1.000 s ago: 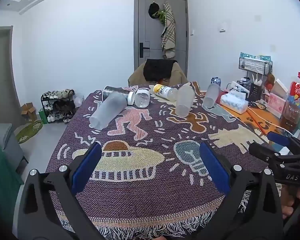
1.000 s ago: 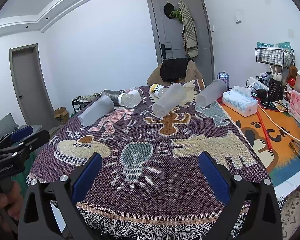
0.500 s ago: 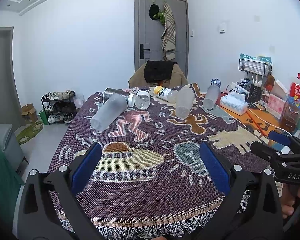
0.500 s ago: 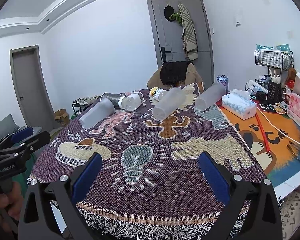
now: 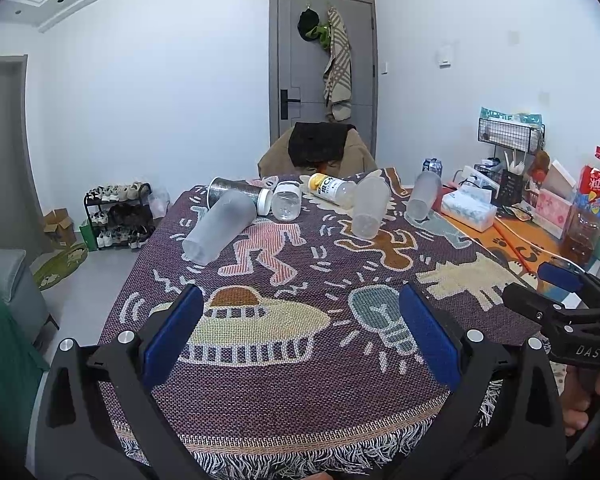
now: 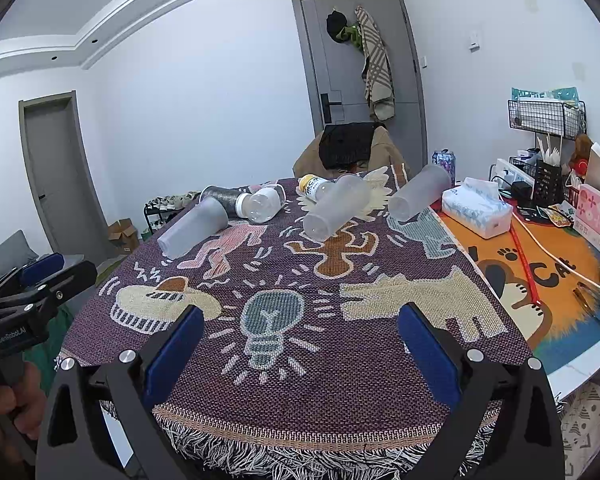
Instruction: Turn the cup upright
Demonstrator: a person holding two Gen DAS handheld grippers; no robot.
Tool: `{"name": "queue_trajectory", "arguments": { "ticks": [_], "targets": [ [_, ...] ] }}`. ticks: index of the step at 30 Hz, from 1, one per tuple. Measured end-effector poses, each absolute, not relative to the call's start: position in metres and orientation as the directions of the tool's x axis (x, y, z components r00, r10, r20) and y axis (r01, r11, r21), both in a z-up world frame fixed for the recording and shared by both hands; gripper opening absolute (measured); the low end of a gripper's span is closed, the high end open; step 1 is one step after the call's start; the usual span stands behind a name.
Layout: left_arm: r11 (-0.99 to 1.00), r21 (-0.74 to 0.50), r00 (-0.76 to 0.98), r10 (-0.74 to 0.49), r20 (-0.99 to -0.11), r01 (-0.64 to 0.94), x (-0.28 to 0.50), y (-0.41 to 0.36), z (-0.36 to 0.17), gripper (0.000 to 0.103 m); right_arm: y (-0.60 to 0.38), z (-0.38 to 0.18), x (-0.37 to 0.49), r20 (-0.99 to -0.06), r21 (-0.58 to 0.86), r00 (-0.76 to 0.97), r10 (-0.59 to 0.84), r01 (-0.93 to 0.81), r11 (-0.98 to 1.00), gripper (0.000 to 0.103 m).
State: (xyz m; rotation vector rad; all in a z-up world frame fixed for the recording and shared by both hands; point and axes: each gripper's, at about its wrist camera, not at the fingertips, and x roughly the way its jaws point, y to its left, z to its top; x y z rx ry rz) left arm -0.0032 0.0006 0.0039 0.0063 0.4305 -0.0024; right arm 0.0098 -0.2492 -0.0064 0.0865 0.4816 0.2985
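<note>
Three frosted plastic cups lie on their sides on the patterned cloth: a left cup (image 5: 216, 226) (image 6: 194, 226), a middle cup (image 5: 369, 208) (image 6: 336, 206) and a right cup (image 5: 422, 196) (image 6: 418, 193). My left gripper (image 5: 300, 328) is open and empty above the near edge of the cloth, well short of the cups. My right gripper (image 6: 298, 344) is open and empty, also at the near edge. Each gripper shows at the side of the other's view.
A dark metal cup (image 5: 230, 187), a clear jar with a white lid (image 5: 286, 202) and a yellow-capped bottle (image 5: 332, 188) lie behind the cups. A tissue box (image 6: 478, 212), a cable and desk clutter sit on the orange mat at right. A chair stands at the far end.
Both grippers have drawn back and risen slightly, so the cups look a little farther off. Nothing on the table has moved.
</note>
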Motion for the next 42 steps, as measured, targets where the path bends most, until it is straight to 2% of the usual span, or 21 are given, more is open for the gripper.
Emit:
{"name": "queue_trajectory", "arguments": {
  "ticks": [27, 42],
  "targets": [
    [1.000, 0.028, 0.910, 0.001, -0.415, 0.012, -0.003, 0.006, 0.009, 0.097, -0.246, -0.007, 0.013, -0.454, 0.166, 0.832, 0.319, -0.272, 0.948, 0.095],
    [0.998, 0.066, 0.883, 0.031, -0.468, 0.001, 0.038, 0.030, 0.006, 0.097, -0.230, -0.010, 0.050, -0.478, 0.205, 0.803, 0.355, -0.291, 0.935, 0.095]
  ]
}}
